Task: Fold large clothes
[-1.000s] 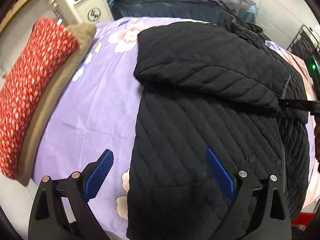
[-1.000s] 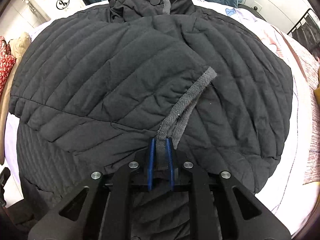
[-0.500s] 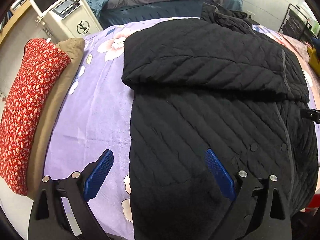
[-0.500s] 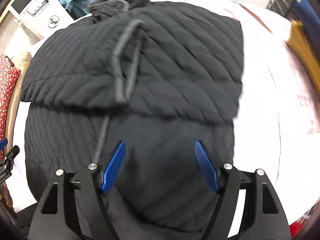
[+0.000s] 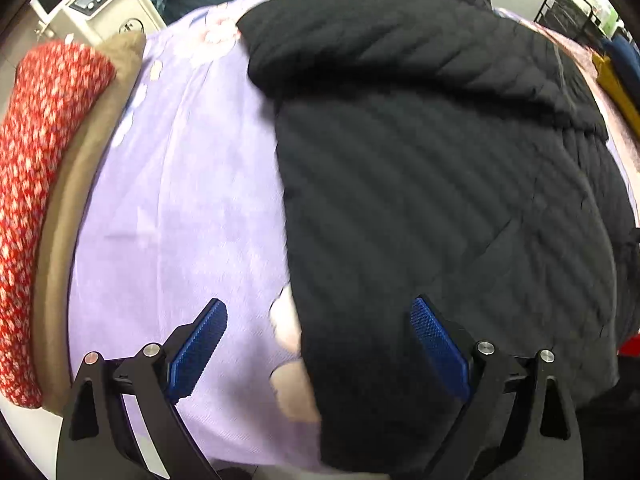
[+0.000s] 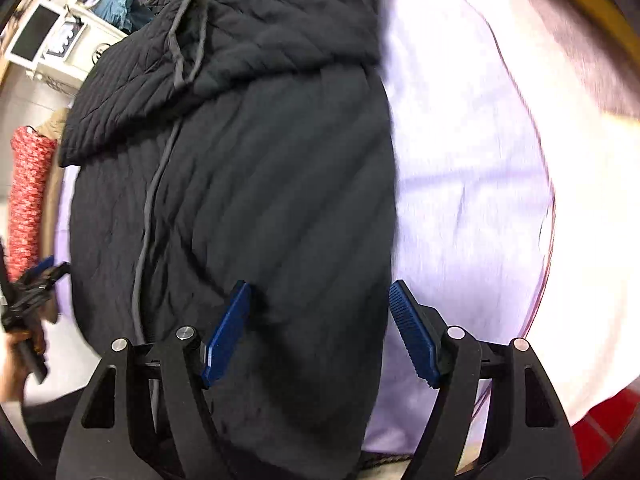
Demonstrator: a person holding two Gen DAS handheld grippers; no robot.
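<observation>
Lying flat on the lavender floral bedspread [image 5: 168, 208], the black quilted jacket [image 5: 440, 200] has both sleeves folded across its chest, one grey-trimmed cuff [image 6: 188, 40] near the collar. Over its left hem edge, the left gripper [image 5: 320, 344] gapes wide, holding nothing. At the right hem edge, the right gripper [image 6: 320, 328] is equally spread and empty. A red patterned pillow [image 5: 36, 184] rests alongside.
</observation>
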